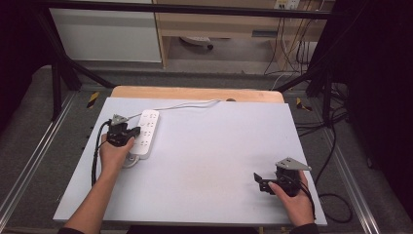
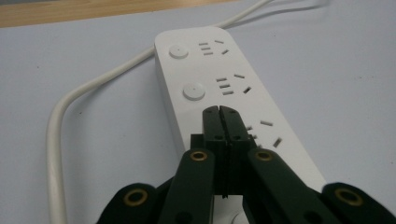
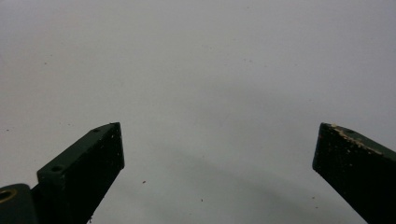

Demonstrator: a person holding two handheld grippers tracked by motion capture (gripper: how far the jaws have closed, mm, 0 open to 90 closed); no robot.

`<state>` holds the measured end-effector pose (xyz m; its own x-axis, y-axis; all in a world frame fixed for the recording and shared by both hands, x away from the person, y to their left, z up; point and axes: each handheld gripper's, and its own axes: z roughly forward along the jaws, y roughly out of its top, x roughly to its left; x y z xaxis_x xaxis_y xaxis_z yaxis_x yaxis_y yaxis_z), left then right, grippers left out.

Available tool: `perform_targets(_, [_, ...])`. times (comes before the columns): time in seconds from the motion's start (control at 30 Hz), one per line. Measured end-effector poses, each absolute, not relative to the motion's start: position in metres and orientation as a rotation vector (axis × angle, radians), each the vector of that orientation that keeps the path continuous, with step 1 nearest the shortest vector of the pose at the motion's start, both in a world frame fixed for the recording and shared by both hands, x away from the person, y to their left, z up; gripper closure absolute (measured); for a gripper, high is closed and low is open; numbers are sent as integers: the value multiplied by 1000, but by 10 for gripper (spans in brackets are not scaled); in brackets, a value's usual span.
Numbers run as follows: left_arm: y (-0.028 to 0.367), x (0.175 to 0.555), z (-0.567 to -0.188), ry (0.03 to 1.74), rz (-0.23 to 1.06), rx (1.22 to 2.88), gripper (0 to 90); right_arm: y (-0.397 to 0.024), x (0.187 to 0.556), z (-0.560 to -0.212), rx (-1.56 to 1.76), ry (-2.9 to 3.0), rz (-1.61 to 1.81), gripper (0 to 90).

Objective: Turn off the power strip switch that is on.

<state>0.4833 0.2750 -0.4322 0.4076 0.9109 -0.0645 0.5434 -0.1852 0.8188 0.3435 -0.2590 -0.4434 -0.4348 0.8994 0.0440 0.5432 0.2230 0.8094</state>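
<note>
The white power strip lies at the table's far left, its cord trailing off. The left tool, clenched on nothing, hovers over a round switch button; pressing squarely down with the tips looks best. The right tool rests released, well apart.

A long white power strip lies flat on the pale table, over on the left side. It has round buttons next to its sockets. Its white cord runs off toward the table's far edge.
</note>
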Motion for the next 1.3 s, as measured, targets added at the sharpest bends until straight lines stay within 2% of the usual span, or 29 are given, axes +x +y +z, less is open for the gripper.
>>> perform_targets(1.3, [275, 486, -432, 1269, 547, 1887, 900, -257, 343, -445, 1322, 2087, 1076, 31])
